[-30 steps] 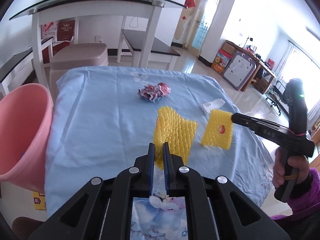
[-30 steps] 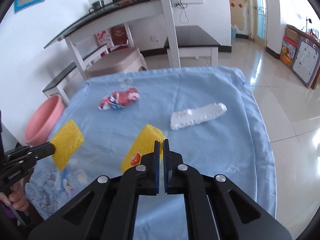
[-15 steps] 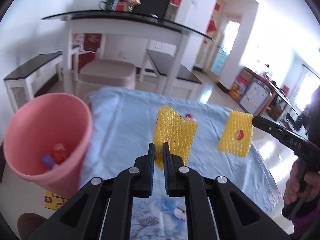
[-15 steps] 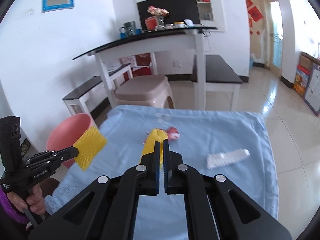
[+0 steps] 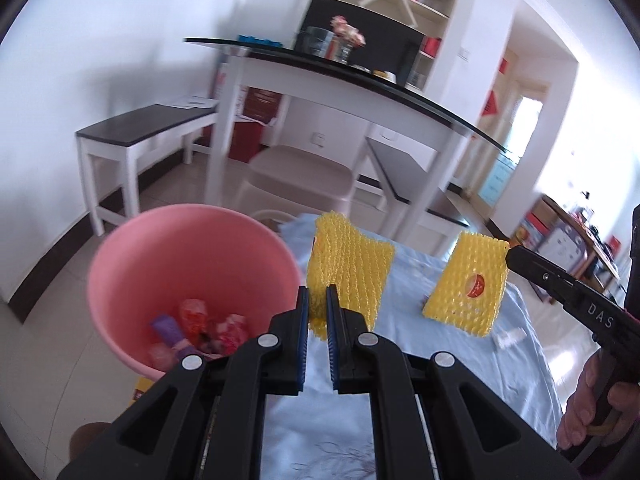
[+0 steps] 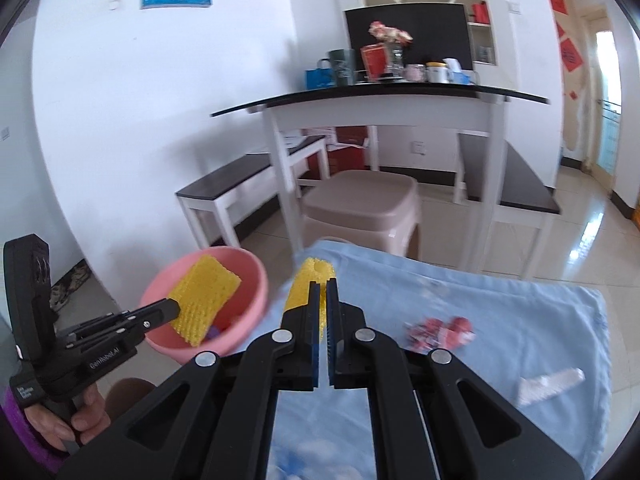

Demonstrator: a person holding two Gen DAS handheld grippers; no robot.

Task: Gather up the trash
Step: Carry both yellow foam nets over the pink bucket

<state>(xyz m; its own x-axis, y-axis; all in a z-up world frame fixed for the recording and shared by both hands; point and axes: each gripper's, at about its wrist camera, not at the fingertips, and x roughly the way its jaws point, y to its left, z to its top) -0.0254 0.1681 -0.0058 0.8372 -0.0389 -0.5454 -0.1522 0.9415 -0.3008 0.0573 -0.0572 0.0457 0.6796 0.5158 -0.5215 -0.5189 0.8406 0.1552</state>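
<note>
My left gripper (image 5: pixel 316 300) is shut on a yellow foam net (image 5: pixel 348 264), held up just right of the pink bucket (image 5: pixel 160 248), which has wrappers in its bottom. My right gripper (image 5: pixel 510 254) comes in from the right, shut on a second yellow foam net (image 5: pixel 468 280) with a red sticker. In the right wrist view, the right gripper (image 6: pixel 323 292) pinches its net (image 6: pixel 310 280) edge-on above the blue tablecloth (image 6: pixel 480 304). The left gripper (image 6: pixel 172 312) holds its net (image 6: pixel 204 296) in front of the bucket (image 6: pixel 260 284). A crumpled red wrapper (image 6: pixel 436 330) and a white foam strip (image 6: pixel 550 386) lie on the cloth.
Behind the bucket stand a beige plastic stool (image 6: pixel 360 204), a tall white table with a black glass top (image 6: pixel 380 96) and two dark benches (image 6: pixel 240 176). A person's hands grip both gripper handles. Tiled floor runs off to the right.
Both grippers have risen and swung left toward the pink bucket, each keeping its yellow net. The bucket now fills the left wrist view's lower left; the wrapper and foam strip stayed put.
</note>
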